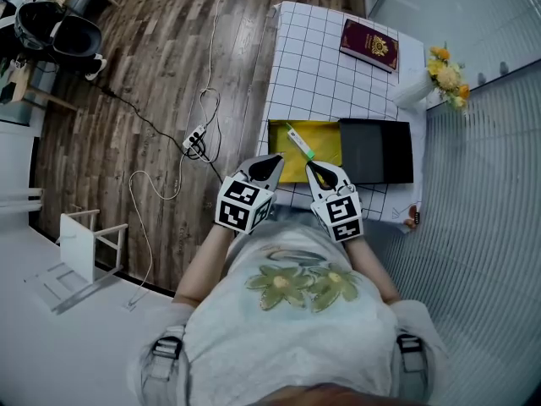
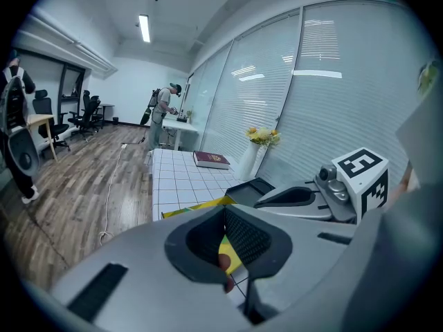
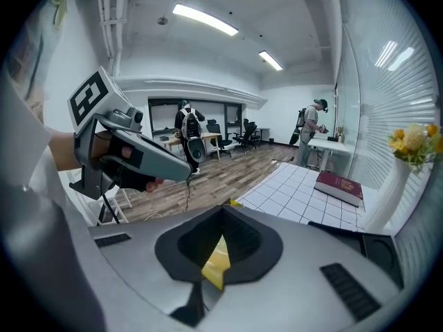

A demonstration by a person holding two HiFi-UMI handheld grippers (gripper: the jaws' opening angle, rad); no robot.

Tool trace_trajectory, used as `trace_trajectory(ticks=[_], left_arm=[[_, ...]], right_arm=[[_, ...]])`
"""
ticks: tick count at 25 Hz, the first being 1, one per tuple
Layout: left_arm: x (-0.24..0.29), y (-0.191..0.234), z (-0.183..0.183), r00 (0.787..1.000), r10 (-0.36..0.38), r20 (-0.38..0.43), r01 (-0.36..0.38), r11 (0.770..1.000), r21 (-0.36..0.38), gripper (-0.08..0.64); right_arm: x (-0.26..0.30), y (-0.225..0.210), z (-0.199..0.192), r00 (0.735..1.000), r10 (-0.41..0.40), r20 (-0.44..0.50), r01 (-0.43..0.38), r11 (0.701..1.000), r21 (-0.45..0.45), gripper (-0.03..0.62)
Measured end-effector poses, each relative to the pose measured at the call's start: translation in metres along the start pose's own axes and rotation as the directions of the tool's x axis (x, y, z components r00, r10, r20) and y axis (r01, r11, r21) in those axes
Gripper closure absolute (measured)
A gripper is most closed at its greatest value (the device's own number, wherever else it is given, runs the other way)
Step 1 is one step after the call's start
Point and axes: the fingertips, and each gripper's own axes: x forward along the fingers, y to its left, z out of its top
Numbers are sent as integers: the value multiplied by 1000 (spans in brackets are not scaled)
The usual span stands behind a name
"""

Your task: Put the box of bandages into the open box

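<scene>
At a white, grid-patterned surface (image 1: pixel 313 74) beside a wall of blinds, we look down on a person holding two pairs of tongs side by side over the near rim of an open yellow box (image 1: pixel 328 138). The left tongs (image 1: pixel 274 162) are clenched, tips pressed together with nothing between them. The right tongs (image 1: pixel 315 170) are clenched and empty as well. The box of bandages (image 1: pixel 298 142), slim and white with a green end, lies at a slant inside the yellow box, its green end nearest the right tongs but apart from both pairs. The box's black lid (image 1: pixel 376 150) lies flat against its right side. At the far end of the surface rests a dark red book (image 1: pixel 369 44), and at the right edge stands a white vase of yellow flowers (image 1: pixel 439 76). To the left, on the wooden floor (image 1: pixel 152 57), a white power strip (image 1: pixel 195 139) trails its cables, with a white stool (image 1: pixel 89 239) nearby. In the right gripper view, another person (image 3: pixel 315 126) stands at a desk far down the room.
</scene>
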Motion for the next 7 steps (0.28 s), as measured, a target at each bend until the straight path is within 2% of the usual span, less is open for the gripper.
trace_trajectory(ticks=[7], left_arm=[[-9, -8, -10, 1000, 6, 1, -6, 1000, -12, 553]], right_arm=[[-7, 14, -7, 1000, 9, -13, -10, 999, -33, 586]])
